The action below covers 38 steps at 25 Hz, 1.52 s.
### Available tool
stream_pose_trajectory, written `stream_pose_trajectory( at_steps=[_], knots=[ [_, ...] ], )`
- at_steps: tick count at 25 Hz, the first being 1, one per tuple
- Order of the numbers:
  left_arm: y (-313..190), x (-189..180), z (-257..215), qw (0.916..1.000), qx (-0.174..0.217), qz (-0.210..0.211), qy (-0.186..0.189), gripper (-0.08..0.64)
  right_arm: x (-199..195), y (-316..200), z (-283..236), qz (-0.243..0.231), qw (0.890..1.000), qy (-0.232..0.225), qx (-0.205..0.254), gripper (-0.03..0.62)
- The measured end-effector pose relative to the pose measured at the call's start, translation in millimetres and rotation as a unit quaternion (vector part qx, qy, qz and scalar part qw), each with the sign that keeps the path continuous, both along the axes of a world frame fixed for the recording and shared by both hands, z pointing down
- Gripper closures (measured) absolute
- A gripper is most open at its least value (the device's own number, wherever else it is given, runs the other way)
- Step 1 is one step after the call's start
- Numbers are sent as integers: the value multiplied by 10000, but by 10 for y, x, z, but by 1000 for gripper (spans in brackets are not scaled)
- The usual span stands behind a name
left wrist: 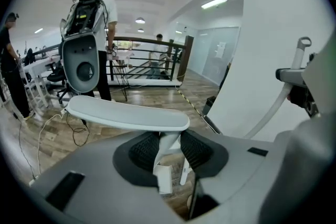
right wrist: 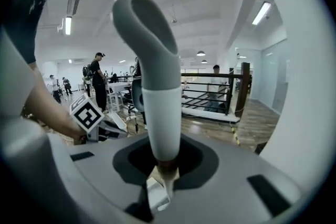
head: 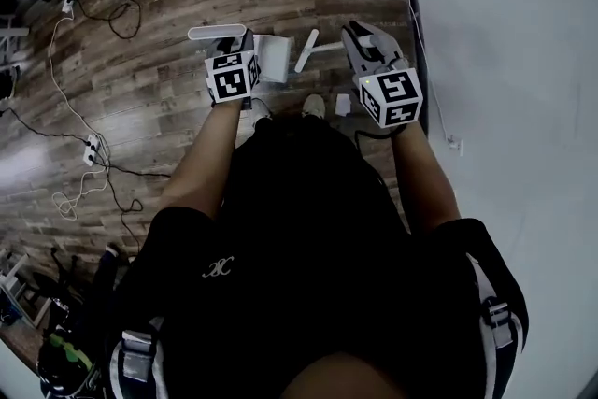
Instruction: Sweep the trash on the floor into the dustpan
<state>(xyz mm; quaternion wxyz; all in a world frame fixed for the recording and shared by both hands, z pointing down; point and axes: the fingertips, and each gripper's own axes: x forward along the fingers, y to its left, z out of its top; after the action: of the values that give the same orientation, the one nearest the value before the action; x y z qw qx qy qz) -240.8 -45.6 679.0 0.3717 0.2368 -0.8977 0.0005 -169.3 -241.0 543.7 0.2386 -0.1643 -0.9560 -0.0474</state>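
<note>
Both tools are held upright over the wood-plank floor (head: 168, 5); no sweeping stroke is under way

The left gripper (head: 232, 49) is clamped on the dustpan handle (left wrist: 169, 145), a thin white plastic stem pinched between dark ribbed fingers (left wrist: 140, 150). It is topped by a flat, smooth oval grip plate (left wrist: 126, 113). The dustpan (head: 274, 59) sits directly below, white and boxy; contact with the floor cannot be told

The right gripper (head: 366, 47) is closed on the broom handle (right wrist: 157, 107), a round tube with a matte grey slanted cap over a glossy white sleeve. It is gripped at the narrow neck under the sleeve

The trash (head: 342, 104), a small flat white scrap, lies on the floor just left of the right gripper, on the near side of the dustpan

To do the step well, the pan lip is best pressed flat to the floor facing the scrap, with the bristles set down on its near side. Short low strokes toward the pan are advised, as the scrap looks light and may skid on the smooth planks. The slick plastic stems may twist, so a firm hold is needed
</note>
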Motion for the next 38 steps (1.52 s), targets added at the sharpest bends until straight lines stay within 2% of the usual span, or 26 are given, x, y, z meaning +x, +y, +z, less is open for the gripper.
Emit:
stream_pose_trajectory(
  at_steps=[7, 14, 17, 21, 26, 29, 32, 38],
  knots=[
    [-109, -38, 12, 9985, 165, 498, 130, 428, 797, -584, 15, 957, 9918, 354, 773, 523],
    [-314, -19, 15, 9946, 125, 1006, 203, 426, 1529, -1098, 114, 2036, 9679, 859, 1199, 523],
    [-357, 4, -17, 9929, 145, 1152, 266, 426, 1783, -1202, 181, 2202, 9598, 1058, 1382, 523],
    [-459, 171, -67, 9868, 166, 1584, 278, 426, 1972, -1270, 406, 2224, 9549, 1358, 1426, 523],
    [-600, 346, -95, 9791, 79, 2021, 213, 426, 1785, -1165, 886, 1870, 9613, 1628, 1198, 523],
    [-675, 443, -72, 9764, 35, 2150, 204, 426, 1481, -1004, 943, 1658, 9701, 1490, 962, 523],
    [-688, 478, -37, 9776, 0, 2093, 204, 426, 1153, -746, 895, 1416, 9795, 1257, 690, 523],
    [-665, 480, -54, 9781, 15, 2071, 192, 426, 568, -169, 681, 981, 9909, 900, 170, 523]
  ],
)
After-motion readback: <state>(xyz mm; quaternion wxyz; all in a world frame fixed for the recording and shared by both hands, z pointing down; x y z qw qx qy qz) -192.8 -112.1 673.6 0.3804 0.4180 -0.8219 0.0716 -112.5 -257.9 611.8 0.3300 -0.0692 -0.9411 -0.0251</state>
